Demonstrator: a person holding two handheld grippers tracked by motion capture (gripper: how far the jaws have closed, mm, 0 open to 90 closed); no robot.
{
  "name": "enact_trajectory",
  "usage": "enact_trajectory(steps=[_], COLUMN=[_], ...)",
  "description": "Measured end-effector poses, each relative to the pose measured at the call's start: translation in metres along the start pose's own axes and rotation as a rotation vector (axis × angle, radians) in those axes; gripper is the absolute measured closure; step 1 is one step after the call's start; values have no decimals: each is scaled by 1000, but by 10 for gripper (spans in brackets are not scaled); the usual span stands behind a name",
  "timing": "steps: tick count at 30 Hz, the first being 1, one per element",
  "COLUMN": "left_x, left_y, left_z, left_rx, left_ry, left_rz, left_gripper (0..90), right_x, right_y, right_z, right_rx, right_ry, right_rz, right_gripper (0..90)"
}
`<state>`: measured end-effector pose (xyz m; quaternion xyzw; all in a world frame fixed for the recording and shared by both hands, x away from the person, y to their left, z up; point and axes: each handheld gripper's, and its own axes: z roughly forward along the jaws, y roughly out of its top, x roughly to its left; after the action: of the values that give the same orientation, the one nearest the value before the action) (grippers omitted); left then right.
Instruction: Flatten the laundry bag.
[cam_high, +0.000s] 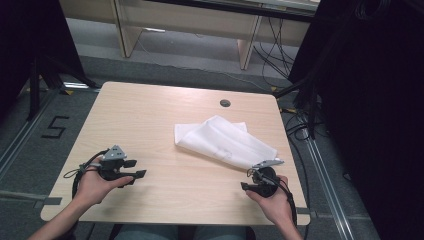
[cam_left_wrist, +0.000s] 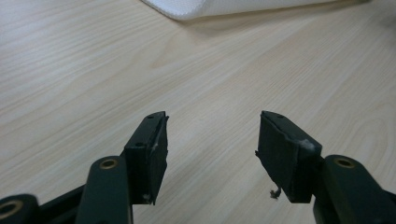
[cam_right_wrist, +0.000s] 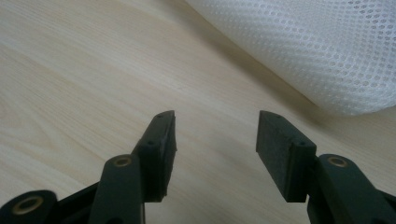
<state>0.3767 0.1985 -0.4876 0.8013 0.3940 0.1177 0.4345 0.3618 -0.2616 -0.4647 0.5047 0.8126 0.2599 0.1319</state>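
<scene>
**Both grippers spread and waiting, white cloth untouched**

The wooden table (cam_high: 150, 120) stands on a grey floor with dark curtains to either side, and most of its top is bare. A folded white mesh cloth (cam_high: 222, 140) lies right of centre, slanting toward the near right corner, so its near end sits close to the table's right edge. The left half of the tabletop is free, which leaves plenty of room to spread or drag the cloth that way.

The left gripper (cam_high: 137, 169) rests low near the front left, well apart from the cloth, jaws spread and empty. The right gripper (cam_high: 246, 181), jaws likewise spread with nothing between them, sits just beside the cloth's near end, probably ready to pinch it.
</scene>
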Motion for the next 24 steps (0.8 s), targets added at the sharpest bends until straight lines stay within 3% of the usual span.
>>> enact_trajectory(steps=[3, 5, 6, 7, 13, 14, 15, 18, 20, 24], left_x=[-2, -2, -2, -2, -3, -3, -5, -6, -6, -5], left_y=[1, 2, 2, 1, 1, 2, 1, 0, -1, 0], left_z=[2, 2, 2, 1, 0, -1, -1, -2, -4, -3], left_rx=[16, 18, 19, 19, 17, 18, -10, -15, 11, 5], left_ry=[-2, -5, -3, -3, -6, -17, -17, -24, -15, -16], left_rz=[27, 34, 33, 33, 31, 38, 41, 36, 38, 43], left_gripper=[418, 418, 417, 417, 419, 419, 420, 420, 420, 419], right_x=[-3, -2, -6, -4, -6, -8, -7, -7, -9, -10], right_y=[2, 2, 4, 3, 7, 8, 13, 19, 27, 38], right_z=[-2, -2, 0, -2, 0, 0, -1, -2, 2, 11], right_rx=[17, 19, 1, 23, 1, -18, -33, -59, -63, -44], right_ry=[6, 3, -2, -1, -12, -28, -51, -59, -78, -73], right_rz=[-20, -4, -42, -11, -8, -54, -62, -63, -99, -136], right_gripper=[472, 466, 458, 457, 443, 438, 413, 389, 349, 292])
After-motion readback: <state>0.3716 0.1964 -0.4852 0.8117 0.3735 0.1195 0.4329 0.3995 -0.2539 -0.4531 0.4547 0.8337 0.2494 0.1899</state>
